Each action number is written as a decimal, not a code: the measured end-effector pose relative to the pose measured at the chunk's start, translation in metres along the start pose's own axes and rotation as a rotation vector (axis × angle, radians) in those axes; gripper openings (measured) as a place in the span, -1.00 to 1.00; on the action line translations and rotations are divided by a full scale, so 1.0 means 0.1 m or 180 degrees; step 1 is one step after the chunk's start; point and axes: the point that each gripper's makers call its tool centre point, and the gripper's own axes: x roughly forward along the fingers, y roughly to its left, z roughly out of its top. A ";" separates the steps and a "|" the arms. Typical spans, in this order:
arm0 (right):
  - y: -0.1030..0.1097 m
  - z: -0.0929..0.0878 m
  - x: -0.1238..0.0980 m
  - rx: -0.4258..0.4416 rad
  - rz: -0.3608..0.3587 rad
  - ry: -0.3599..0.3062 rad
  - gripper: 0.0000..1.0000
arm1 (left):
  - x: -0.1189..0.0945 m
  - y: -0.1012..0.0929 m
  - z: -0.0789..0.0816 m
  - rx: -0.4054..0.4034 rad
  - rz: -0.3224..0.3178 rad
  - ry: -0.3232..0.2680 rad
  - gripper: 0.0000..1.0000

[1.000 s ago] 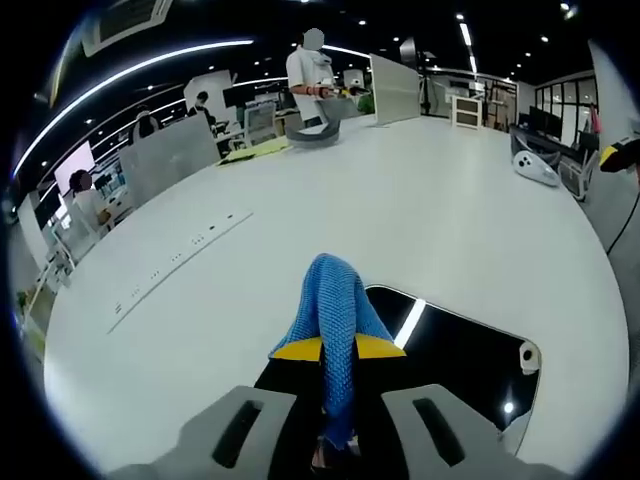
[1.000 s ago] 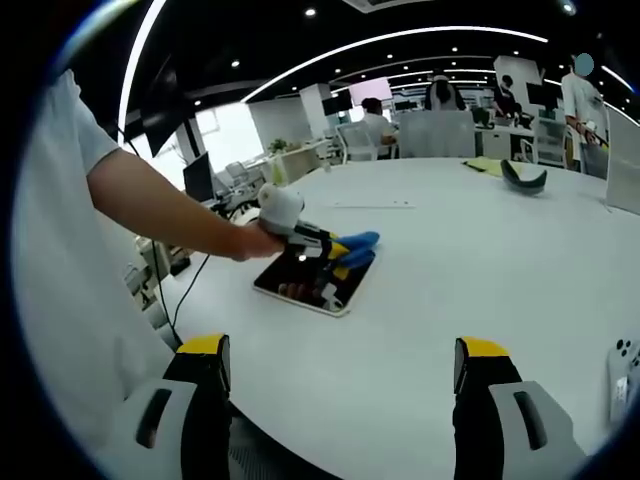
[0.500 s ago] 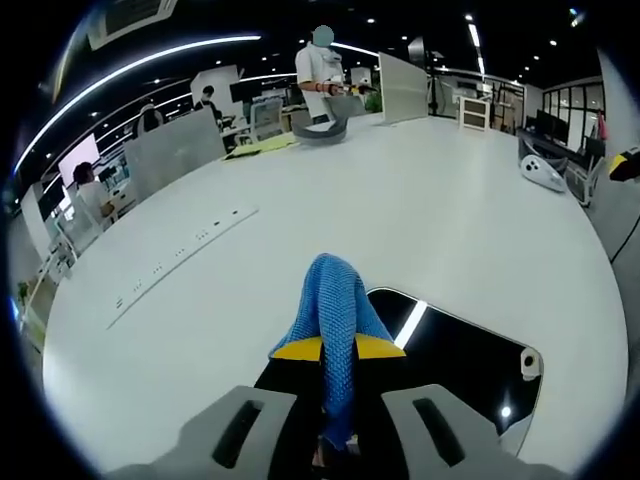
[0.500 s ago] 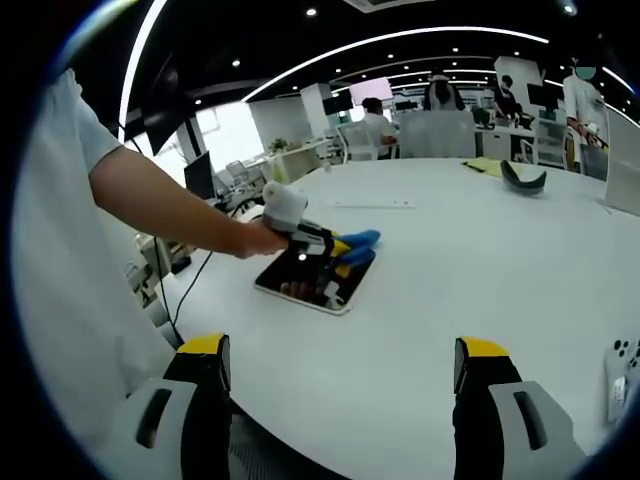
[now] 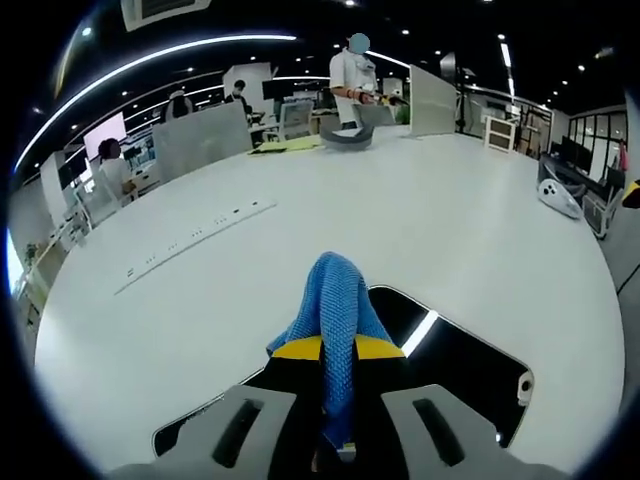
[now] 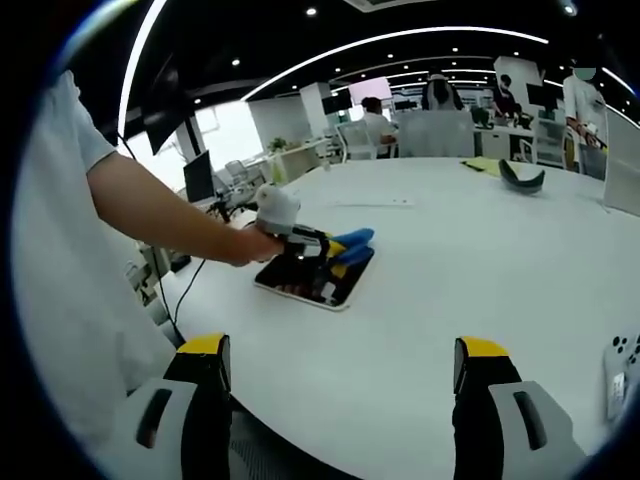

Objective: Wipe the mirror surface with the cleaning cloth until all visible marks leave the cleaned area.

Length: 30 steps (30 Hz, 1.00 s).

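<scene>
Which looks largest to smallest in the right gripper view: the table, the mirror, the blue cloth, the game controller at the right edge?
1. Table
2. Mirror
3. Blue cloth and game controller: too close to rank; the controller is cut off by the edge and nearer the camera.

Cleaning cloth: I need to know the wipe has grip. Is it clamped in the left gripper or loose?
Clamped: the left gripper is shut on the blue cleaning cloth over the mirror.
</scene>
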 end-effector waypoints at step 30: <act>0.16 0.12 0.07 -0.0132 0.0147 -0.0063 0.83 | -0.24 -0.13 -0.17 -0.0033 0.0047 -0.0006 -0.86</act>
